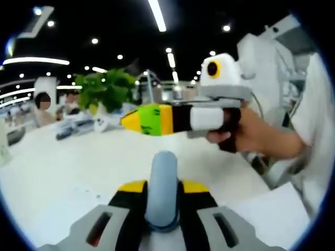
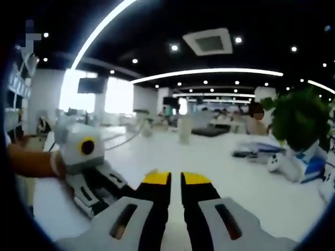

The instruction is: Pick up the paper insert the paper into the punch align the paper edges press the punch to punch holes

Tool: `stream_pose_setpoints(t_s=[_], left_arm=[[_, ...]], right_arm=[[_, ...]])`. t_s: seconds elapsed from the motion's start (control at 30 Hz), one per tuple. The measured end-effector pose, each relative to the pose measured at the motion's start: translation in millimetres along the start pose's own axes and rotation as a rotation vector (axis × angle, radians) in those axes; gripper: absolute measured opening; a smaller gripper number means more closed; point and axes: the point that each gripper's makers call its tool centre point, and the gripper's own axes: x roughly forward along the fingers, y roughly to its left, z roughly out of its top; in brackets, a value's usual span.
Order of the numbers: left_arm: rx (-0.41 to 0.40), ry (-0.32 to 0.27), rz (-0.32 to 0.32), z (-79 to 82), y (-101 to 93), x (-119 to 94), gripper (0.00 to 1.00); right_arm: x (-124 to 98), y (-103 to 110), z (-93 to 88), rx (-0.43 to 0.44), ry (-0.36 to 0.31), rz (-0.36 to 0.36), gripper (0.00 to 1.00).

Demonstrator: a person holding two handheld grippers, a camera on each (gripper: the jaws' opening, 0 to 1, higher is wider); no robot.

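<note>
My left gripper (image 1: 163, 184) rises from the bottom of the left gripper view, its yellow-tipped jaws closed against a grey-blue rounded object (image 1: 162, 178); I cannot tell what that object is. A white sheet of paper (image 1: 275, 214) lies on the table at the lower right. The right gripper (image 1: 131, 119), held by a hand (image 1: 256, 133), hovers above the table pointing left with its jaws together. In the right gripper view its jaws (image 2: 176, 178) stand almost touching, with nothing between them. The left gripper (image 2: 97, 196) shows at the lower left there.
A white table (image 1: 63, 167) stretches ahead. At its far side stand a green potted plant (image 1: 107, 89) (image 2: 301, 117) and some blue-and-white items (image 2: 293, 162). A person (image 1: 42, 104) sits beyond the table.
</note>
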Motion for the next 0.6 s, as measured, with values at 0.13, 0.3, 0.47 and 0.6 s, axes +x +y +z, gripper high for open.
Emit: stream_pose_setpoints(t_s=[0.13, 0.3, 0.47, 0.6], left_arm=[[0.003, -0.001, 0.0, 0.1, -0.2, 0, 0.26], [0.001, -0.001, 0.001, 0.4, 0.0, 1, 0.29], [0.007, -0.003, -0.008, 1.0, -1.3, 1, 0.36], [0.0, -0.011, -0.018, 2.9, -2.7, 1, 0.42]], right_arm=[[-6, -22, -13.9, 0.106, -0.006, 0.005, 0.11], [-14, -32, -33.8, 0.173, 0.009, -0.004, 0.11], [-12, -21, -32.6, 0.154, 0.01, 0.033, 0.11], [-12, -19, -33.9, 0.136, 0.017, 0.037, 0.11]])
